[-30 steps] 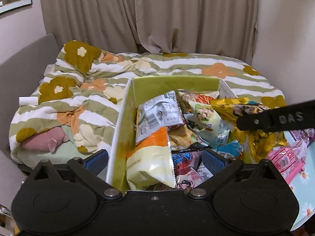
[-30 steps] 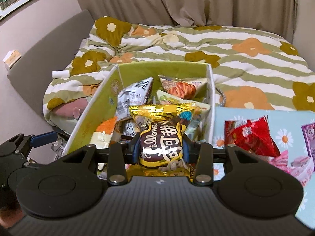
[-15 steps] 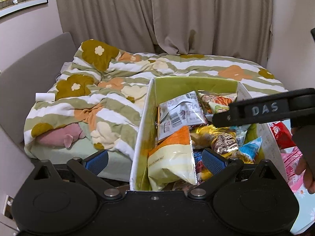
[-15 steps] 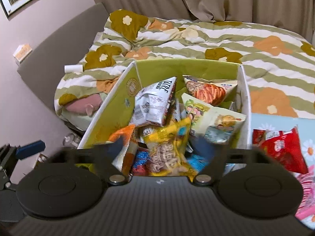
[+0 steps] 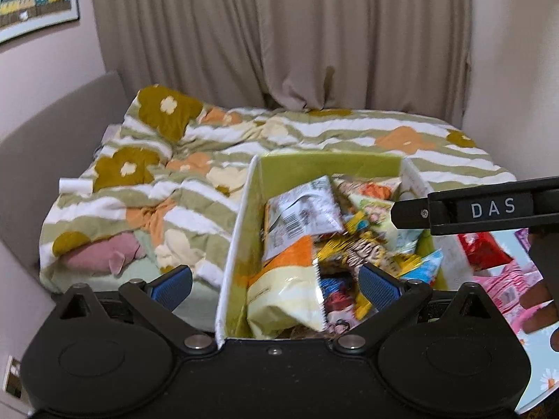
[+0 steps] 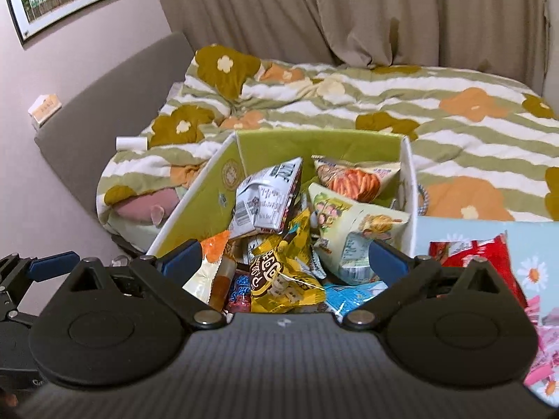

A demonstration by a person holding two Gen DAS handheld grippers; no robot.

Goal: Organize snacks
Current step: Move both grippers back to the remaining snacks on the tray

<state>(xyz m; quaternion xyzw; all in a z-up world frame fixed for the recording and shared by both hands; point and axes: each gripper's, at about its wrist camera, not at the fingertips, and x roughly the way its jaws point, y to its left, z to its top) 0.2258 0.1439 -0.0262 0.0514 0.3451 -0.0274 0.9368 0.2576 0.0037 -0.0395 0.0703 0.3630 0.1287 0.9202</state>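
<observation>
Both claws gape empty over the green box (image 6: 314,146); the gold snack bag (image 6: 283,272) lies inside it.

The left gripper (image 5: 276,282) hangs over the near end of a green-lined box (image 5: 244,209), its blue-padded jaws spread wide with nothing between them. The box is heaped with snack packets: a white and orange bag (image 5: 284,296) against its near left wall, a silver packet (image 5: 302,214) behind that, and a yellow packet (image 5: 363,249) in the middle. The right gripper (image 5: 489,209), marked DAS, reaches in from the right edge above the box's right wall. A red packet (image 5: 484,253) lies on the counter (image 5: 545,380) just right of the box. A flowered quilt (image 5: 174,181) covers the bed behind.
</observation>
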